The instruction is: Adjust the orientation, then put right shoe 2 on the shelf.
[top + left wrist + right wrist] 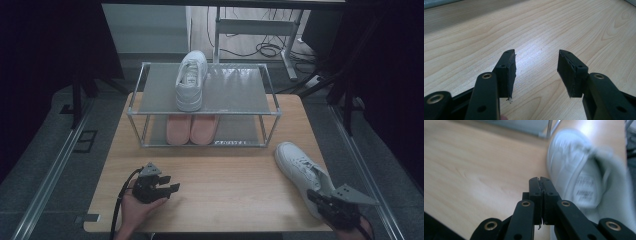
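Observation:
A white sneaker [300, 167] lies on the wooden table [225, 175] at the right, toe pointing away. It appears blurred in the right gripper view [579, 170], just right of the jaws. My right gripper [315, 196] [540, 180] hovers by the sneaker's heel end, jaws shut with nothing between them. A second white sneaker [191, 80] stands on the top shelf of a metal shoe rack [235, 95]. A pink pair [191, 129] sits on the lower shelf. My left gripper [170, 184] [536, 53] rests low over the table at the front left, open and holding nothing.
The rack stands at the back middle of the table, and its top shelf is bare to the right of the sneaker. Bare wood lies between the two grippers. Beyond the table are a desk frame and cables [265, 49] on the floor.

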A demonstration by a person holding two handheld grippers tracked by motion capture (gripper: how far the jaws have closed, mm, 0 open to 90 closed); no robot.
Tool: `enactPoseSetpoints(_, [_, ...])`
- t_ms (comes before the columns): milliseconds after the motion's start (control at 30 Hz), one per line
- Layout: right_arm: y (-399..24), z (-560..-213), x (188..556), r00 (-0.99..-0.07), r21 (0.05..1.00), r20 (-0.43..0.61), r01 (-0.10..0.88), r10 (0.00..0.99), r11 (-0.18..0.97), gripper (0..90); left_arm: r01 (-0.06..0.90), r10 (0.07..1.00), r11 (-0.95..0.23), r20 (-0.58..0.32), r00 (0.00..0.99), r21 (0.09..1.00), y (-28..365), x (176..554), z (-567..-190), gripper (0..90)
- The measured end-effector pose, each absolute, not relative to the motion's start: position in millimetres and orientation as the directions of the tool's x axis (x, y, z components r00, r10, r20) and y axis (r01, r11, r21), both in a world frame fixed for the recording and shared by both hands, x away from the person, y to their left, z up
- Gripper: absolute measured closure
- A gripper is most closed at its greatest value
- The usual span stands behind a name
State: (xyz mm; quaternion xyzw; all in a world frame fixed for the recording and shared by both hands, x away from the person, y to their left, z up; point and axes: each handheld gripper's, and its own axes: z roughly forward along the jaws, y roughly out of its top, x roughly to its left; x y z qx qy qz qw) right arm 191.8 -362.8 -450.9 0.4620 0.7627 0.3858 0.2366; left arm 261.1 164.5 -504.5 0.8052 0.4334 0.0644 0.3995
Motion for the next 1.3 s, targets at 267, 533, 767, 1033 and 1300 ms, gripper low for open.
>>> enactPoseSetpoints(267, [-367,-422,214,-0.506,0.844,0.017,0.47,0.863,0.259,87.5,0.643,0.751,-0.308,-0.236,0.617,0.701,165,260,-503,49.2])
enactPoseSetpoints(533, [-368,-413,232,-0.511,0.835,0.026,0.484,0.859,0.262,86.5,0.645,0.753,-0.306,-0.237,0.614,0.7,167,260,-503,48.9])
enactPoseSetpoints(767, [-374,-412,238,-0.507,0.826,0.04,0.502,0.861,0.257,87.3,0.645,0.755,-0.304,-0.236,0.612,0.701,167,260,-503,48.4])
enactPoseSetpoints(1033, [-390,-404,248,-0.485,0.816,0.045,0.522,0.874,0.248,86.6,0.644,0.758,-0.303,-0.232,0.61,0.703,166,260,-503,48.2])
enactPoseSetpoints(1300, [-407,-403,265,-0.463,0.785,0.061,0.569,0.884,0.244,86.2,0.643,0.758,-0.302,-0.232,0.61,0.703,166,260,-502,48.2])
